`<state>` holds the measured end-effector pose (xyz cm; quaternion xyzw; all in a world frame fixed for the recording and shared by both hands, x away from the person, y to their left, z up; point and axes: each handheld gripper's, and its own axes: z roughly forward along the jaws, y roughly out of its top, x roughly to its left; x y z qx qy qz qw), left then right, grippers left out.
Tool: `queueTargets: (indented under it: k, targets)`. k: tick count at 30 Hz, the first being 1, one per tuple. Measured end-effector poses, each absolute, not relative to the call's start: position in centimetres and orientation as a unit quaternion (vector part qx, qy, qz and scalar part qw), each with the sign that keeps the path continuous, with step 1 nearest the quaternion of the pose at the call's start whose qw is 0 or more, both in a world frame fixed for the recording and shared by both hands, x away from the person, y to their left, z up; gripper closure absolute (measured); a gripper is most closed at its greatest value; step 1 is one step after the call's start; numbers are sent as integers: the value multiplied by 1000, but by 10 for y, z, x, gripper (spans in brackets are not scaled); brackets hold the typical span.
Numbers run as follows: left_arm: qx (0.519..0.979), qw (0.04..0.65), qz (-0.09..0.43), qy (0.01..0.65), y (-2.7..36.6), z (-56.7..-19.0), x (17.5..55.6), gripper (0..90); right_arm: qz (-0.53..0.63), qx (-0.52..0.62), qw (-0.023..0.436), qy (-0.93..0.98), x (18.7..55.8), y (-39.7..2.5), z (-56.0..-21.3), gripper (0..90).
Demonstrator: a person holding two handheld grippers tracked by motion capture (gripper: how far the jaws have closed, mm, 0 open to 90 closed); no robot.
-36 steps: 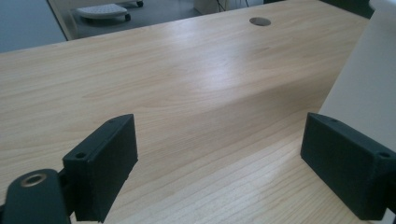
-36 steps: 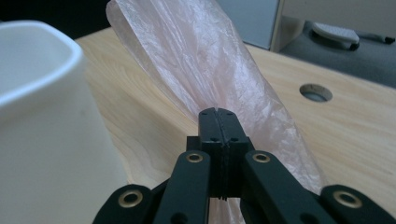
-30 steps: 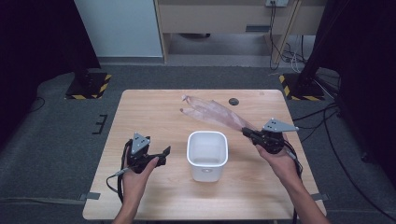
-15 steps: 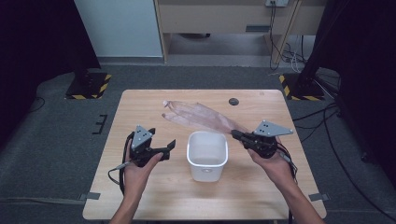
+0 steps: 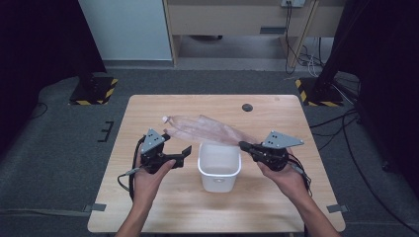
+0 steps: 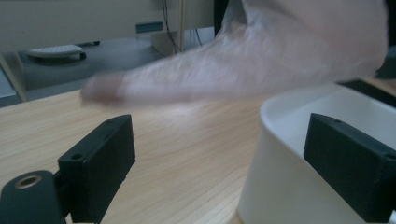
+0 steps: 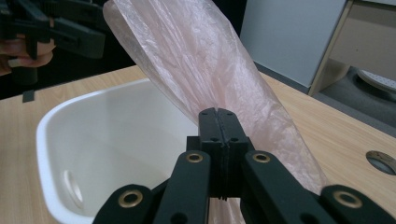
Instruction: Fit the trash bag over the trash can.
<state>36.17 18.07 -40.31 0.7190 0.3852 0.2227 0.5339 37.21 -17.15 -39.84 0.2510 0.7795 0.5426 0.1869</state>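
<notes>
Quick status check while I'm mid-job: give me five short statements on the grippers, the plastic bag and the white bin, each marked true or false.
1. The right gripper is shut on the pink plastic bag. True.
2. The left gripper is clamped on the bag. False: its jaws stand open, with nothing between them.
3. The white bin stands upright between the two grippers. True.
4. The bag is already lining the bin. False: it stretches out above the table, away from the bin.
5. The bin holds rubbish. False: what shows of its inside in the right gripper view is bare.
</notes>
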Motion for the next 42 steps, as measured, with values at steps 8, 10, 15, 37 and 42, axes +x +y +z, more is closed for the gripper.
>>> queueTargets:
  k: [8,10,15,37,42]
  targets:
    - [715,546,226,372,178,-392,354,93,525,231,196,795,367,-159,-396,900]
    - [716,548,227,368,177,-390,353,134,524,229,196,797,366,-157,-397,900]
    - [713,550,231,369,175,-388,349,240,524,223,193,799,364,-154,-396,900]
    - [718,550,246,349,169,-388,335,850,523,212,186,804,359,-142,-395,877]
    - [715,554,239,354,180,-387,334,892,528,218,181,801,360,-143,-394,668]
